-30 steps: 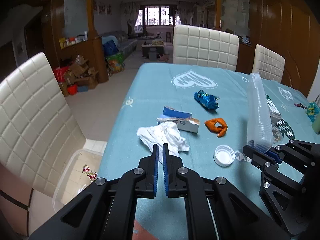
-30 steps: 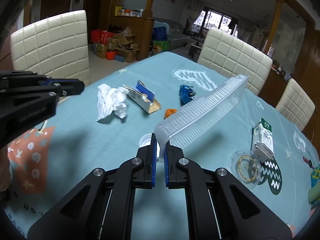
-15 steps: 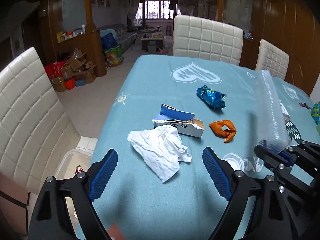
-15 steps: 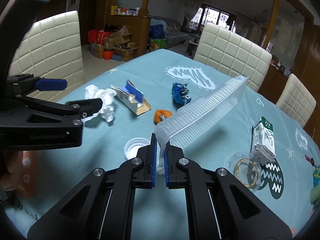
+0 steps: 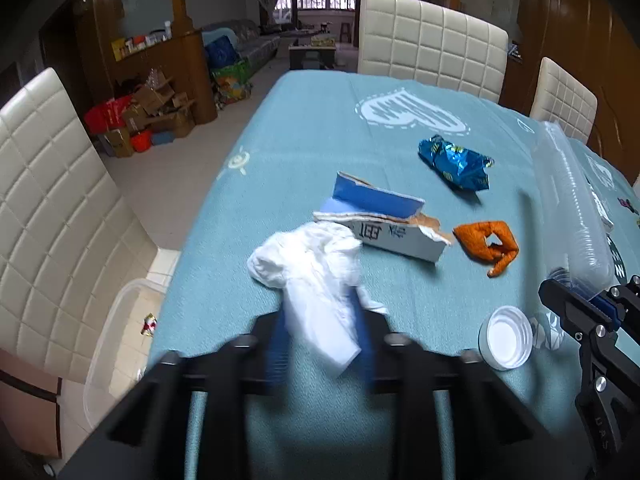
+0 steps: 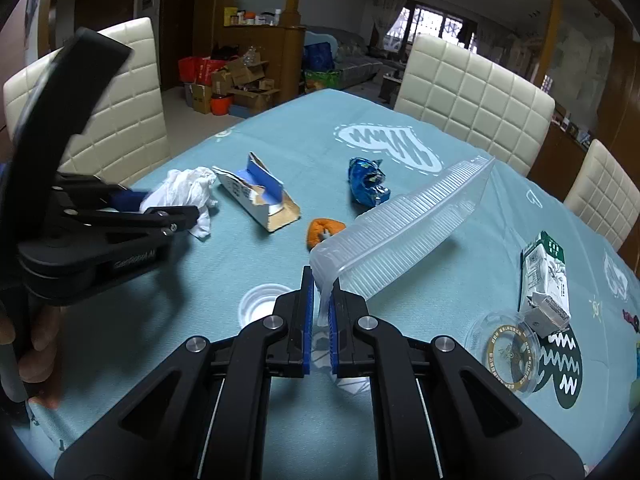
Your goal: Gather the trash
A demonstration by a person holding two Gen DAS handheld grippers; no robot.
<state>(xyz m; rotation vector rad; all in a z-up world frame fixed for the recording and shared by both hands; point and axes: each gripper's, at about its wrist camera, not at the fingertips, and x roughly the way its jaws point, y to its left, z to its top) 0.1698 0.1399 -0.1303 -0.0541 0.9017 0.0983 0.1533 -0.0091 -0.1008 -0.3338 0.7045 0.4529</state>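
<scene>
A crumpled white tissue [image 5: 316, 268] lies on the blue tablecloth [image 5: 320, 128] near the table's left edge. My left gripper [image 5: 322, 320] is blurred and its jaws are closing, with the tissue's near end squeezed between the blue pads. From the right wrist view the left gripper [image 6: 160, 206] hugs the tissue [image 6: 184, 188]. My right gripper [image 6: 320, 312] is shut on the corner of a long ribbed clear plastic tray [image 6: 408, 224], held tilted above the cloth. In the left wrist view the tray [image 5: 572, 208] rises from the right gripper [image 5: 580, 296].
On the cloth lie a torn blue-and-white carton [image 5: 384, 220], a blue foil wrapper [image 5: 456, 164], an orange peel [image 5: 486, 244] and a white cap [image 5: 506, 338]. A drink carton [image 6: 546, 280] and a round clear lid [image 6: 506, 350] sit right. A clear bin [image 5: 116, 320] stands on the floor, left.
The left gripper opened wide, moved forward and down over the tissue, and has closed in around it. The right gripper kept its hold on the tray and drifted slightly.
</scene>
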